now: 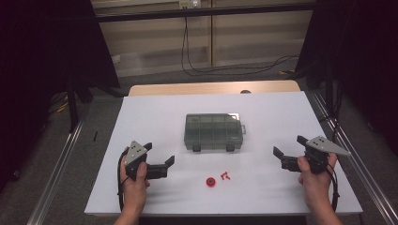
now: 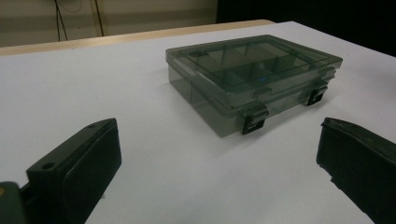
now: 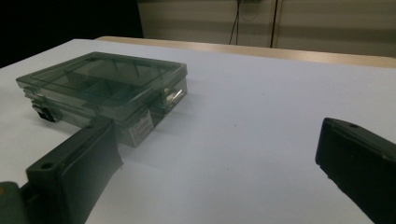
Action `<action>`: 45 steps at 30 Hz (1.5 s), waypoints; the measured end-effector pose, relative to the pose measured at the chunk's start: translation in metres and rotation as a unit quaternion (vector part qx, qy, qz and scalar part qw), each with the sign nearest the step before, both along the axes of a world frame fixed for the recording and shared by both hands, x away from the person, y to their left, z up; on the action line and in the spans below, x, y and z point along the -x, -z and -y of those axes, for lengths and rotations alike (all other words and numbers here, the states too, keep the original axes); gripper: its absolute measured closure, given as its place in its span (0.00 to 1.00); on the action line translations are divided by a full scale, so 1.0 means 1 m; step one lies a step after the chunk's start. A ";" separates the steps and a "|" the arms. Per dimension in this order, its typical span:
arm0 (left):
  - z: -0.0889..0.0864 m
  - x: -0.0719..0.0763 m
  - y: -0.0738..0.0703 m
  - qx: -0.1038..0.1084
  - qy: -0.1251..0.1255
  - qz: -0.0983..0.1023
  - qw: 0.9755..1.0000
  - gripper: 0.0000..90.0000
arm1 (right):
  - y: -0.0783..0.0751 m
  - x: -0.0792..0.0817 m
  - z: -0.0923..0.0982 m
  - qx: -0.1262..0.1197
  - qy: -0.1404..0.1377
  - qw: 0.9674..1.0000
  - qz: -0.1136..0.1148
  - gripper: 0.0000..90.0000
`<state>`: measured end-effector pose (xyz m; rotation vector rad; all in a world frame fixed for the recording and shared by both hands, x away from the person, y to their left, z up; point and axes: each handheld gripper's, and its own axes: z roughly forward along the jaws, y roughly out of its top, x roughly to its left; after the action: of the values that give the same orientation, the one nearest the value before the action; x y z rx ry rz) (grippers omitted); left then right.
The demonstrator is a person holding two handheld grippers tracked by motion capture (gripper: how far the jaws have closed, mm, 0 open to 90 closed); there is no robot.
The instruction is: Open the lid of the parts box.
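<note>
A smoky grey compartment box (image 1: 213, 132) lies shut at the middle of the white table top (image 1: 263, 108), its two black latches facing the person. In front of it lie a small red round part (image 1: 211, 182) and a few tiny red pieces (image 1: 225, 176). My left gripper (image 1: 158, 153) is held low at the front left, open and empty, pointing toward the box (image 2: 252, 79). My right gripper (image 1: 290, 146) is held at the front right, also open with nothing between its jaws. It looks at the box (image 3: 102, 91) from its short end.
A wooden table edge (image 1: 213, 87) shows beyond the white top. Metal rails (image 1: 61, 164) run along both sides of the table. Cables (image 1: 220, 70) lie on the floor at the back, with dark curtains on either side.
</note>
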<state>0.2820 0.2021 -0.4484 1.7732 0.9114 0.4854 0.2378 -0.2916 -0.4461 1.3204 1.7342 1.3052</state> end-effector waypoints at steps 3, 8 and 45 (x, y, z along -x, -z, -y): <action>0.003 -0.003 -0.005 -0.003 0.001 0.004 1.000 0.00 | -0.003 -0.003 -0.002 -0.004 -0.003 1.000 0.000 0.00; 0.010 -0.008 -0.009 0.003 0.002 0.004 1.000 0.00 | -0.007 -0.009 -0.008 -0.003 -0.012 1.000 0.001 0.00; 0.037 -0.053 -0.009 0.036 -0.003 -0.020 0.999 0.03 | -0.008 -0.064 -0.047 -0.020 -0.052 0.998 -0.013 0.11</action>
<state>0.3354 0.1655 -0.4390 1.7198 0.9510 0.4177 0.3015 -0.2445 -0.4377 1.2884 1.8252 1.3925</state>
